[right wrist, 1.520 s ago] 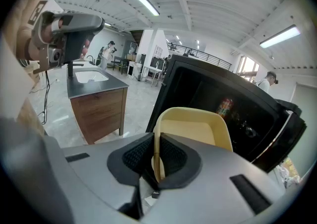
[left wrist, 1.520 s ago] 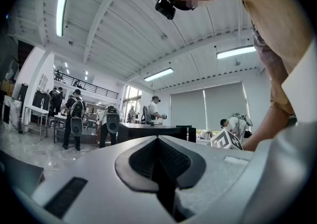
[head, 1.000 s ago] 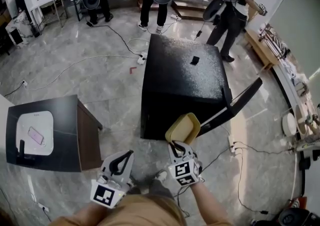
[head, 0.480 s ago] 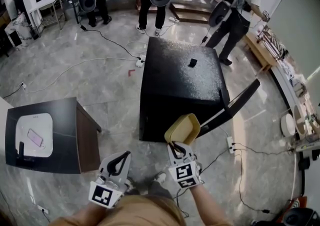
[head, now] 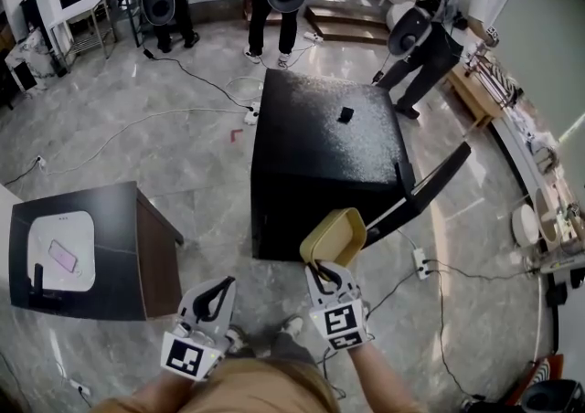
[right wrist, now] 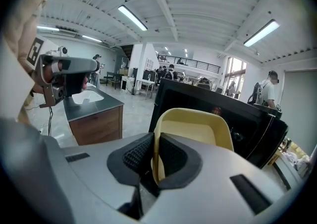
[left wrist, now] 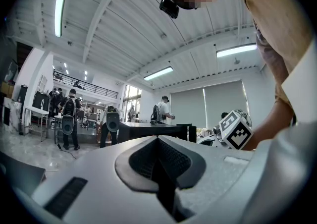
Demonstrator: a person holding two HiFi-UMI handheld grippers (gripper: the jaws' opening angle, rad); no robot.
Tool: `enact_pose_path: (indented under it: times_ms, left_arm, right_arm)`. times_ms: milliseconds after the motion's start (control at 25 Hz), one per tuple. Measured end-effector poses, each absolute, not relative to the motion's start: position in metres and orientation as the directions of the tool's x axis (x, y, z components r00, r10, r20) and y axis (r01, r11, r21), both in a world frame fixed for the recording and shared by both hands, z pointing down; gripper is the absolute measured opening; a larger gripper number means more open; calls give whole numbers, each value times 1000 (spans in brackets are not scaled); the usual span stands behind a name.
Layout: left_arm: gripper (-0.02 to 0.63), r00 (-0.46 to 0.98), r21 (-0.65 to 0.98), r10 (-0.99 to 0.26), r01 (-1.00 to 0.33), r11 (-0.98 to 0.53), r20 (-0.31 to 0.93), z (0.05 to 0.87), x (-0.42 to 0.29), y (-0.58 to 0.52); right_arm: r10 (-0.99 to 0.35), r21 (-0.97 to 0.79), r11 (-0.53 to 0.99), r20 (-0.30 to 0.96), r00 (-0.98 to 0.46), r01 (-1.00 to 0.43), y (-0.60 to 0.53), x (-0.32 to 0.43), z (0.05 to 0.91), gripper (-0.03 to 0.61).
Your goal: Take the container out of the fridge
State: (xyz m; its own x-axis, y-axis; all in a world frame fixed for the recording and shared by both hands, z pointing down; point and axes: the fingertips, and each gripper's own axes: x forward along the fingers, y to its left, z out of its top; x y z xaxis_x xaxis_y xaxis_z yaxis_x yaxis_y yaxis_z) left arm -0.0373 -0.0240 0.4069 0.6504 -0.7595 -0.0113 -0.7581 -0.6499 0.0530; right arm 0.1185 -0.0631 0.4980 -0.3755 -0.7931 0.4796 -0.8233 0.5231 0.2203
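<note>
The right gripper (head: 322,270) pinches the rim of the shallow yellow plastic container (head: 335,236), already outside the black fridge (head: 320,146). The left gripper (head: 219,289) is pressed together, empty.

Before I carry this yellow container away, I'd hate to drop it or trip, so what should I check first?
1. Grip: right gripper fingers clamp the yellow container by its rim: ok.
2. Container clear of the fridge, held out in front of it: ok.
3. Fridge door shut: not ok, it stands open.
4. Left gripper free: ok, fingers together on nothing.
5. Set-down spot: side table shows bare top beside a white tray: ok.
6. Floor path: not ok, a power strip lies by the open door.
</note>
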Motion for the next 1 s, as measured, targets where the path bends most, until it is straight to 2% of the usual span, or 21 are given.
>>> enact_pose_path:
  times_ms: [1000]
  left_arm:
    - [2,652,43,-758,-757,-652,-14,406,-36,-23]
  right_arm:
    - [-832,178,483,399,-386,-857,-46,126,461,23]
